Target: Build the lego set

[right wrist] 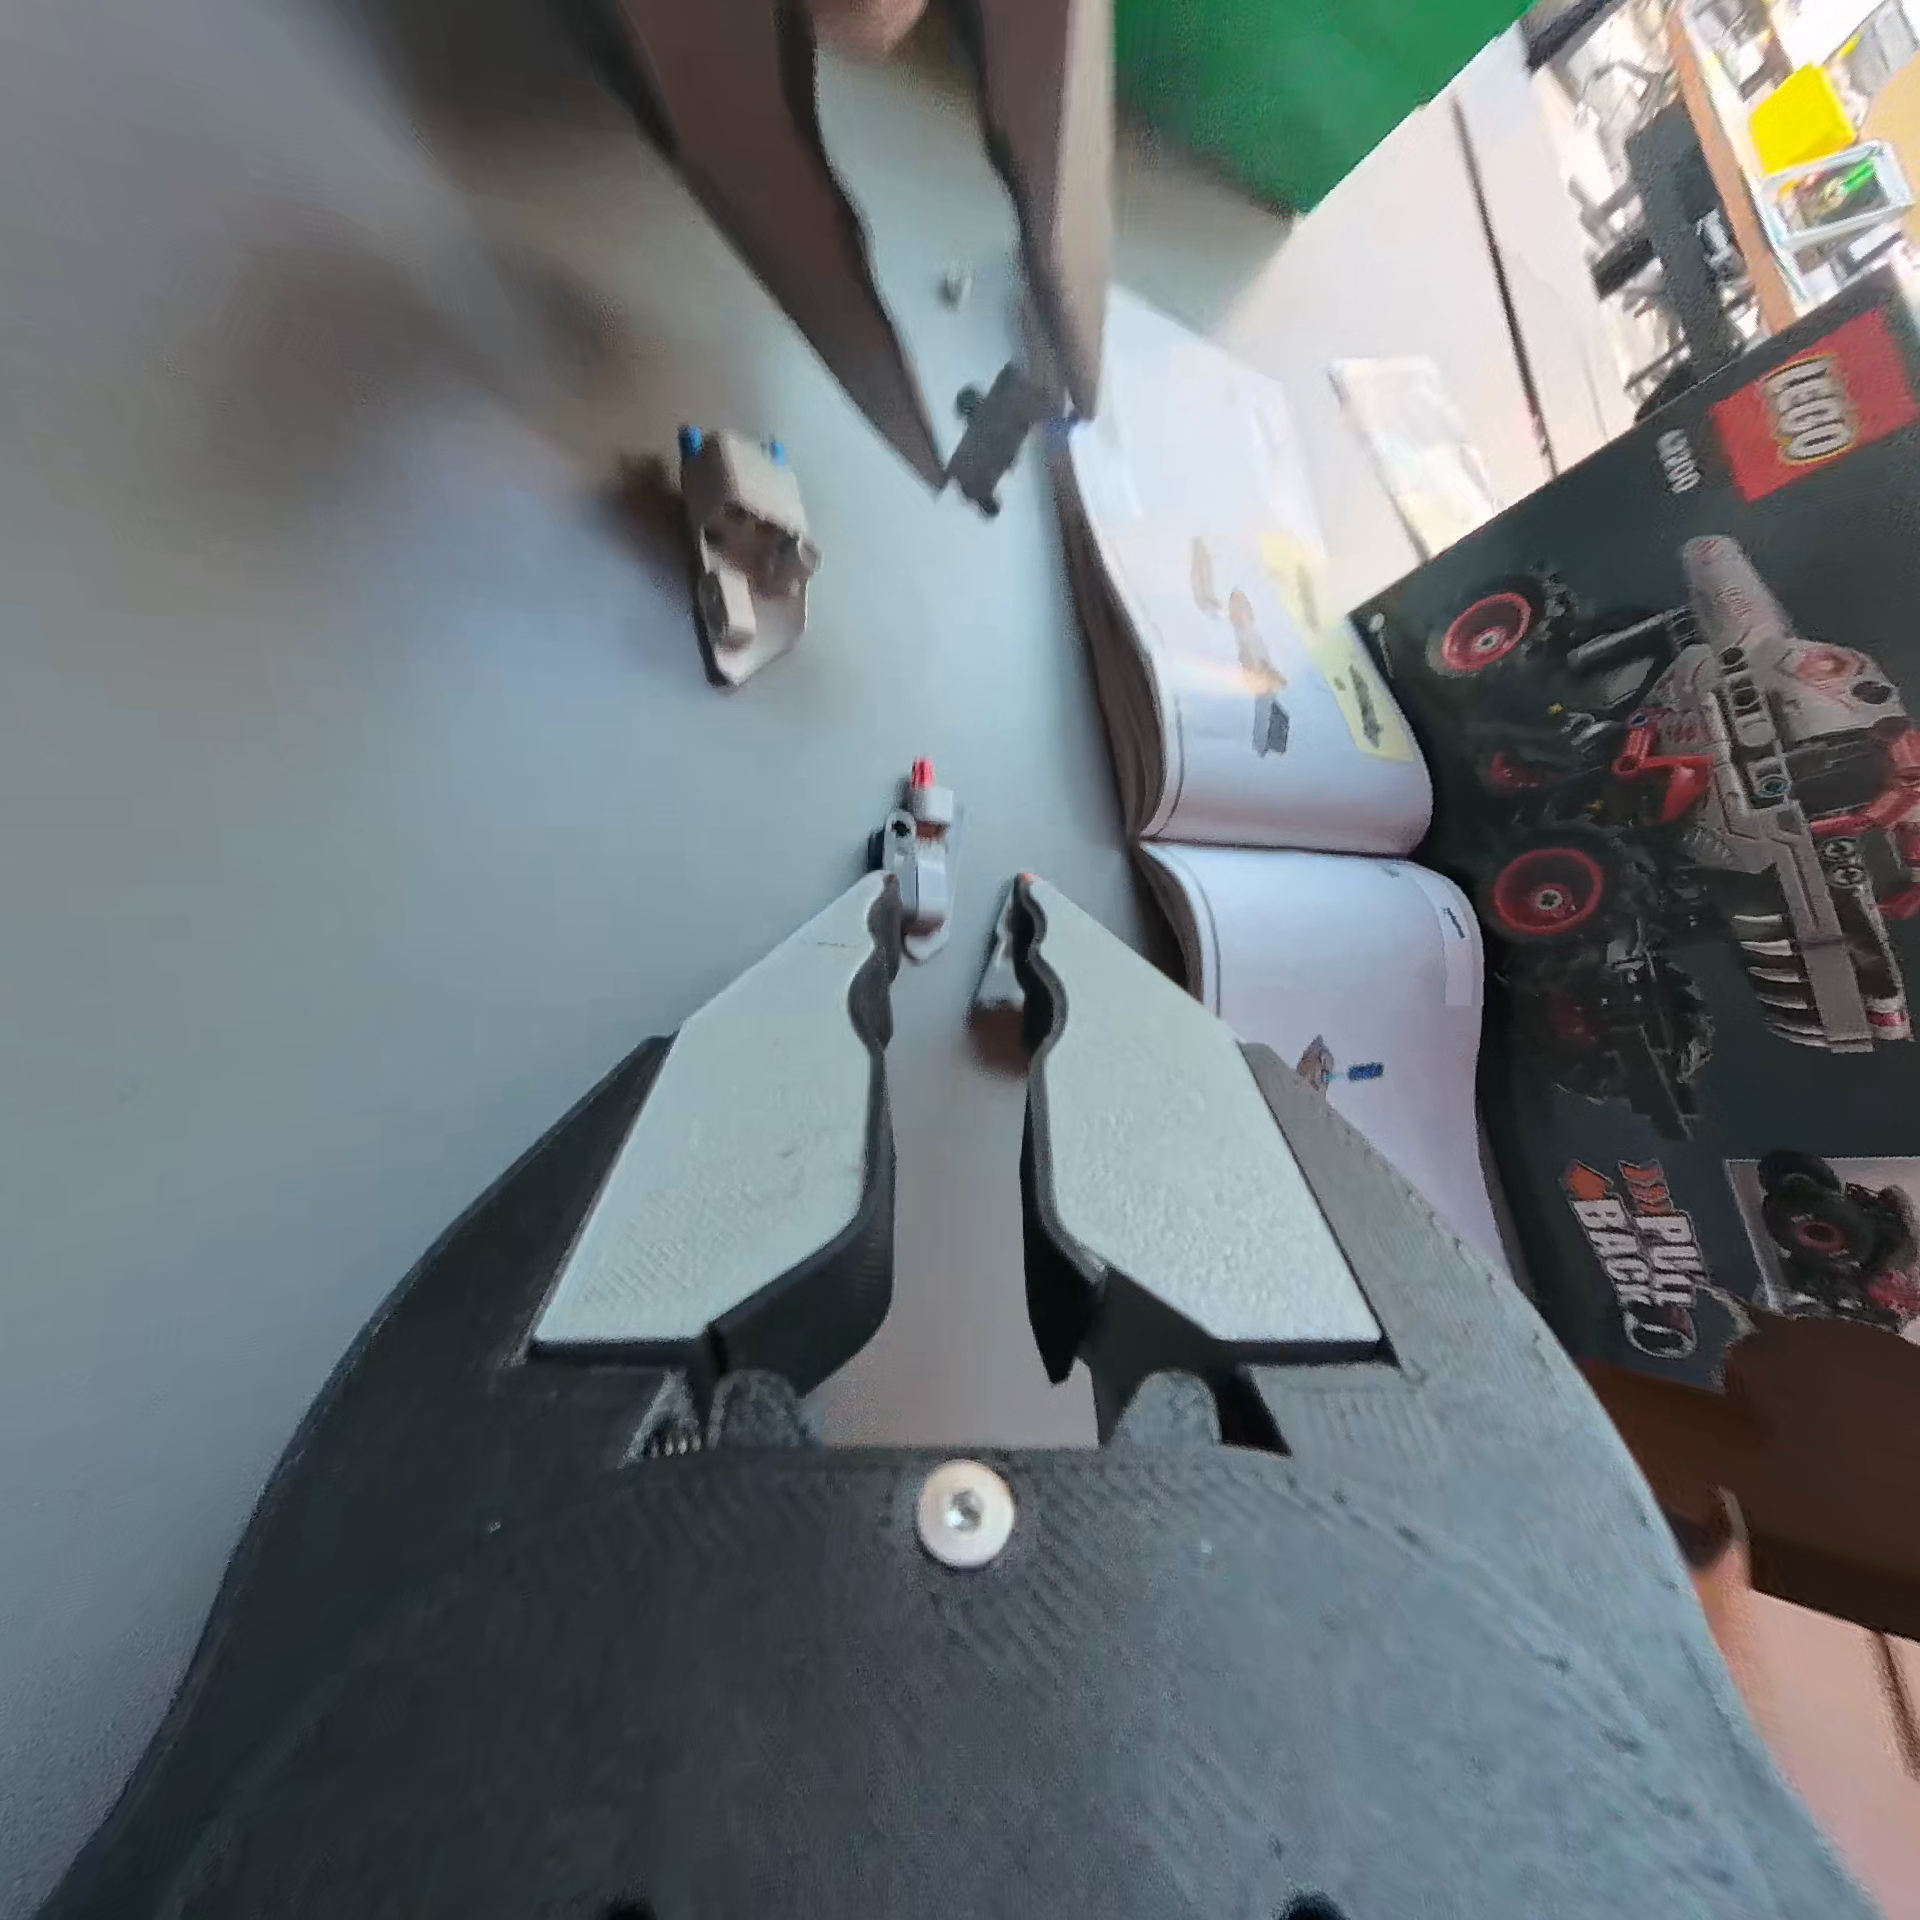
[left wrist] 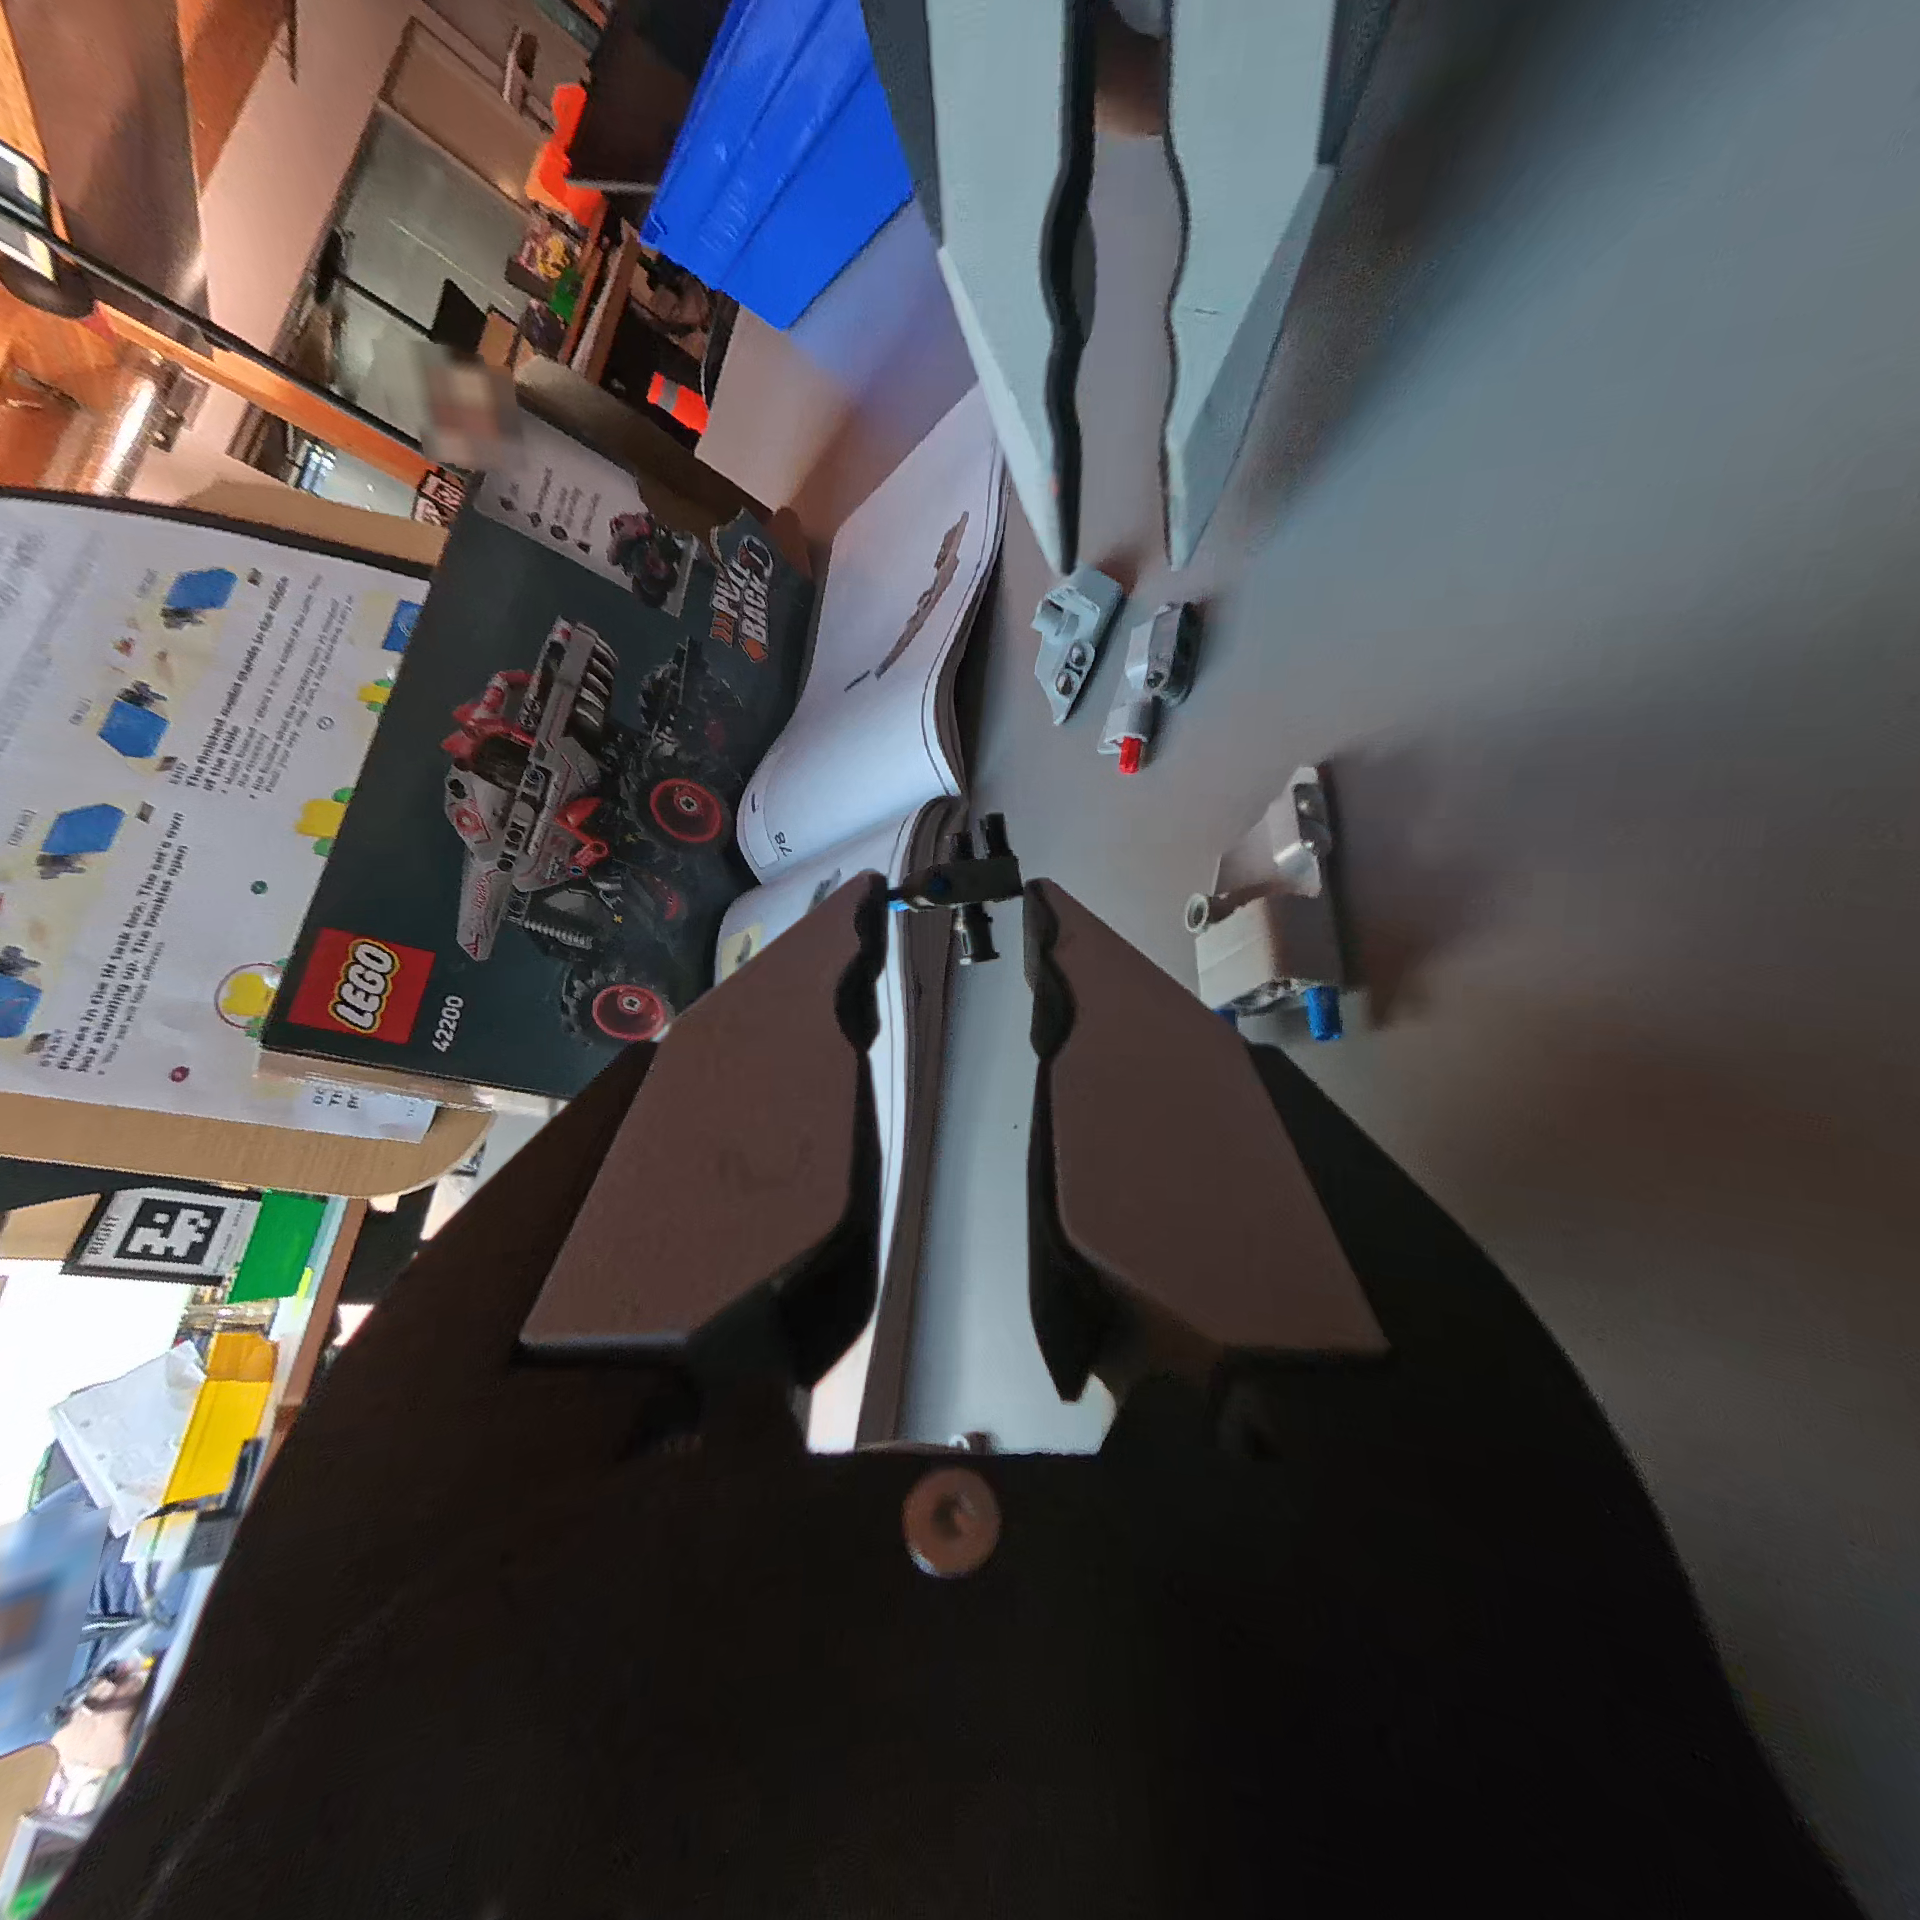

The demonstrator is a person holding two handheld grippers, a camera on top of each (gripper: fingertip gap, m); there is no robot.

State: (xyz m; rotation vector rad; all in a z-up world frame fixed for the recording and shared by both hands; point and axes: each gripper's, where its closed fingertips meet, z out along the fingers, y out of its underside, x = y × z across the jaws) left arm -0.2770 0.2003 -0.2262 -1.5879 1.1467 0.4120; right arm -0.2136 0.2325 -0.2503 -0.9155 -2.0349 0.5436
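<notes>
My left gripper (left wrist: pixel 954 894) has dark brown fingers. Its two tips touch the ends of a small black lego piece (left wrist: pixel 971 873) with a blue pin, just over the grey table (left wrist: pixel 1558 623). The right wrist view shows the same piece (right wrist: pixel 992 431) between the brown tips. My right gripper (right wrist: pixel 954 883) has grey fingers and is open. It is low over two small grey lego pieces: one with a red pin (right wrist: pixel 920 862) (left wrist: pixel 1153 665) by the left fingertip, and one (right wrist: pixel 997 956) (left wrist: pixel 1075 644) against the right finger. A larger white sub-assembly with blue pins (left wrist: pixel 1273 935) (right wrist: pixel 743 551) lies apart.
An open instruction booklet (left wrist: pixel 883 665) (right wrist: pixel 1247 644) lies beside the pieces. The lego set box (left wrist: pixel 540 790) (right wrist: pixel 1683 831) leans behind it. A blue bin (left wrist: pixel 779 156) stands at the table's far end. A printed sheet on a board (left wrist: pixel 156 779) stands next to the box. The left gripper's tips are roughly 8 centimeters from the right gripper's.
</notes>
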